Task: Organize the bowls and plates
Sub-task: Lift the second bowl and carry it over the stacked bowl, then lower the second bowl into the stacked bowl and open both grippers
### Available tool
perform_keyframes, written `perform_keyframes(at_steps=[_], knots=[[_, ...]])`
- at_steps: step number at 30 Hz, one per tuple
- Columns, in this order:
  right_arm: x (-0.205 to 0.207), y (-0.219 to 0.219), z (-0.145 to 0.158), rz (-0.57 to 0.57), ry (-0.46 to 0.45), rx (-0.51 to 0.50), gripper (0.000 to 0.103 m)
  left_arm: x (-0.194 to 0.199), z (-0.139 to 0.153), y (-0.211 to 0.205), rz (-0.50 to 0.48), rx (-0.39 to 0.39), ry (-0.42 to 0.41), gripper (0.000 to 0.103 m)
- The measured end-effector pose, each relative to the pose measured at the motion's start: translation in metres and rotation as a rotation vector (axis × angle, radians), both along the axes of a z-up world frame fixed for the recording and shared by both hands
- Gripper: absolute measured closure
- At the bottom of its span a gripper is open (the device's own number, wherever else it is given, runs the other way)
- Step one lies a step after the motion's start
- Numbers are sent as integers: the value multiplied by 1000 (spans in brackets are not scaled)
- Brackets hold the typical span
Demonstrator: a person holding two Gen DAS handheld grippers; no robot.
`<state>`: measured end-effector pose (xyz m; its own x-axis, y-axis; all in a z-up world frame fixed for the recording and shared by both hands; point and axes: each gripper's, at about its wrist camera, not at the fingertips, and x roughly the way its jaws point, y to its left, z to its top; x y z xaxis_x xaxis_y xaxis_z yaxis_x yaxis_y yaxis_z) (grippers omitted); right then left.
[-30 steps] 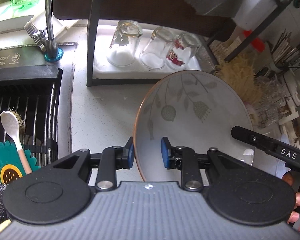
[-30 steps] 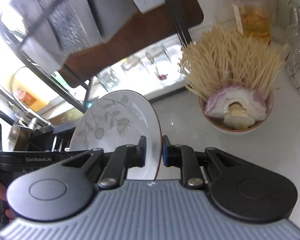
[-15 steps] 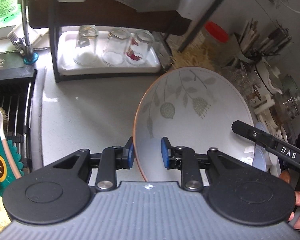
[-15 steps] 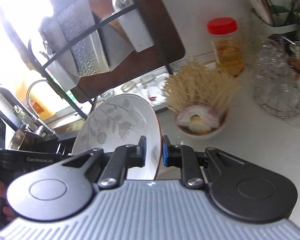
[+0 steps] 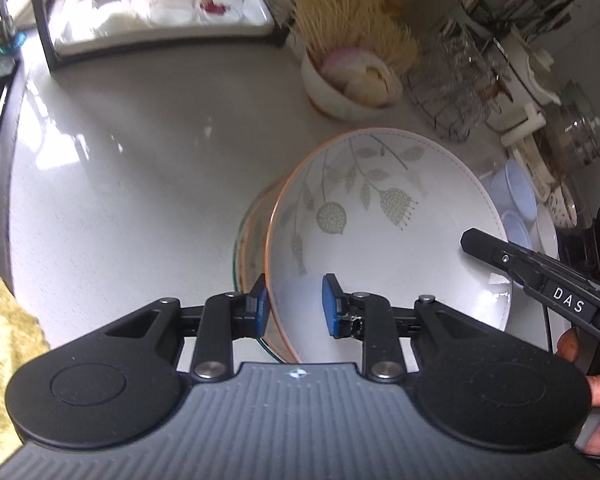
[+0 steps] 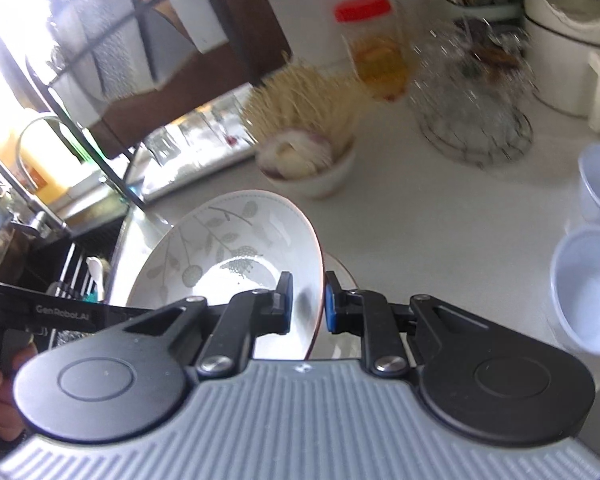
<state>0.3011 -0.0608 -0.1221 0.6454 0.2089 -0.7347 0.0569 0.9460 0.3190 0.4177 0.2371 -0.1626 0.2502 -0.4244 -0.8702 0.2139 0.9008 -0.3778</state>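
Our left gripper (image 5: 294, 306) has its fingers (image 5: 261, 304) clamped across the near rim of the leaf-patterned plate (image 5: 384, 240), one blue pad outside, one inside. Our right gripper (image 6: 306, 302) pinches the opposite rim of the same plate (image 6: 228, 256), fingers (image 6: 331, 304) nearly together on the thin edge. So we carry the plate between both tools, tilted, above the white worktop (image 5: 140, 168).

Only the left wrist view shows a glass dish (image 5: 248, 248) with an orange rim just under and beside the plate's left edge; we cannot tell if they touch. It also shows the right tool's black arm marked DAS (image 5: 548, 280) crossing the plate's right side, and a yellow cloth (image 5: 8, 352) at the far left.

Only the right wrist view shows the two pale plastic cups (image 6: 592, 280) at the right, well apart from the plate, and the dark rack frame (image 6: 204, 40) overhead.

Both views show the white bowl of onion and straws (image 5: 340, 84) beyond the plate, with a wire glass holder (image 5: 452, 88) beside it. Left of the plate the worktop lies bare toward the tray of upturned glasses (image 5: 164, 4).
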Motion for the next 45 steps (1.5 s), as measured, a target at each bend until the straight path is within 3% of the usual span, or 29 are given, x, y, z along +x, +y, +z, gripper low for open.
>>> perform_keyframes(at_steps=[8, 16, 22, 29, 33, 35, 45], knots=[[-4, -4, -26, -32, 60, -79, 84, 3, -29, -22, -65, 27, 73, 73], [12, 3, -32, -26, 68, -110, 83, 21, -38, -24, -71, 55, 85, 72], [19, 3, -41, -59, 116, -95, 82, 28, -37, -34, -136, 93, 78, 71], [26, 4, -46, -79, 131, -74, 79, 38, -37, -35, -157, 78, 107, 64], [32, 7, -52, -67, 176, -61, 78, 44, -31, -21, -105, 36, 134, 61], [34, 10, -53, -62, 181, -70, 78, 49, -26, -12, -88, 14, 125, 61], [35, 6, -48, -122, 178, -39, 78, 53, -1, -5, -113, 53, 29, 60]])
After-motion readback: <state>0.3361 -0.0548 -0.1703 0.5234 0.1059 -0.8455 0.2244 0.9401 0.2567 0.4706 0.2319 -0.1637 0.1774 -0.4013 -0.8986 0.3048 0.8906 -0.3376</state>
